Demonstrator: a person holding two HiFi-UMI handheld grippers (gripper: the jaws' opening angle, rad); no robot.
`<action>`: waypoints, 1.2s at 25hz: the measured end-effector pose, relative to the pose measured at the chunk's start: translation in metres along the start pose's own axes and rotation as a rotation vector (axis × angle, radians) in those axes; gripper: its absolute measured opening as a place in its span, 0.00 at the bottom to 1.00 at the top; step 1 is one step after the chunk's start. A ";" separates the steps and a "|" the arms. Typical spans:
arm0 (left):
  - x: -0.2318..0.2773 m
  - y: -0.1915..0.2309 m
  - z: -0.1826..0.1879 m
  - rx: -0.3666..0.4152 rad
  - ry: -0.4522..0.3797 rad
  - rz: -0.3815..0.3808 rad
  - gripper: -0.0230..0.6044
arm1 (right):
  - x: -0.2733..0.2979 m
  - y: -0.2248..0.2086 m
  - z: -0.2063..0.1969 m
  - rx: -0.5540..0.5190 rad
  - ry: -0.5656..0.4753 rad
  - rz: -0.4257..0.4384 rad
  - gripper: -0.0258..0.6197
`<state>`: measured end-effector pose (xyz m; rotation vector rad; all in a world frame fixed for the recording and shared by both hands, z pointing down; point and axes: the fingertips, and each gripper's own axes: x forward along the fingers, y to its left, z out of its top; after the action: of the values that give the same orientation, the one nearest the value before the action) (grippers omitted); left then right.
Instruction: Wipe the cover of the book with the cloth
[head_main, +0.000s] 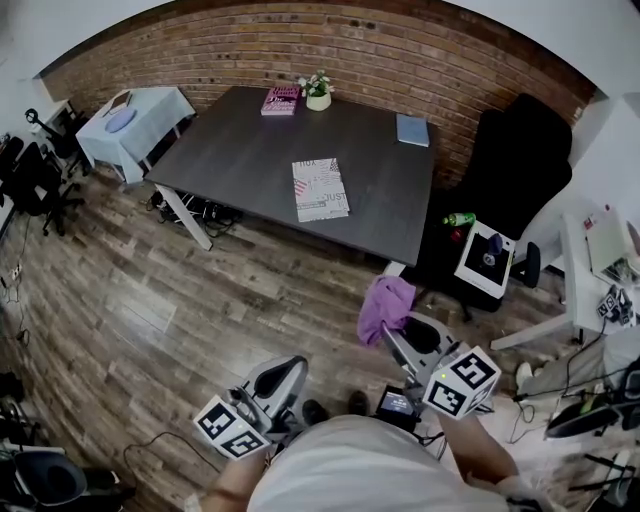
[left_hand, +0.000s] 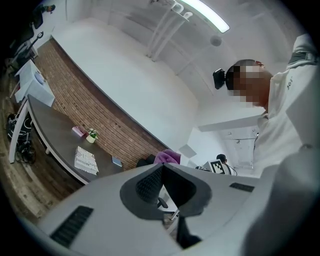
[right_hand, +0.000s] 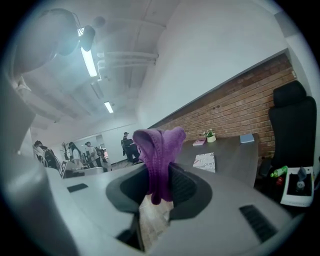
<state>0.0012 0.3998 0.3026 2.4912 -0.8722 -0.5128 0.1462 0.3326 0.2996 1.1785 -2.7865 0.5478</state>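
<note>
1. Two fingers (right_hand: 184, 188) of the right gripper (right_hand: 159, 185) pinch a purple cloth (right_hand: 159, 147), which droops over their tips.
2. On the left gripper (left_hand: 163, 181) the fingers are pressed together, nothing between them.
3. Both grippers hang over the wood floor (head_main: 150, 300), well apart from the table (head_main: 240, 150).
4. One white printed book (head_main: 320, 188) lies flat near the table's front edge.

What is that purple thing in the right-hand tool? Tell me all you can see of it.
It is a purple cloth, soft and ribbed-looking, bunched into folds. The fingers of the right gripper pinch it, and its top flops over past the fingertips. It hangs in the air above the wood floor, short of the table, touching nothing else.
</note>
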 end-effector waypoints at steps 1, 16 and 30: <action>-0.001 0.002 0.001 -0.001 0.001 -0.001 0.05 | 0.001 -0.001 0.002 0.008 -0.010 -0.008 0.20; -0.025 0.022 0.008 -0.008 0.028 -0.026 0.05 | 0.021 0.013 0.008 0.076 -0.056 -0.020 0.19; 0.022 0.080 0.014 -0.007 0.024 0.039 0.05 | 0.086 -0.045 0.019 0.020 -0.001 -0.006 0.19</action>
<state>-0.0283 0.3255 0.3281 2.4645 -0.9062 -0.4709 0.1193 0.2388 0.3124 1.1910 -2.7834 0.5758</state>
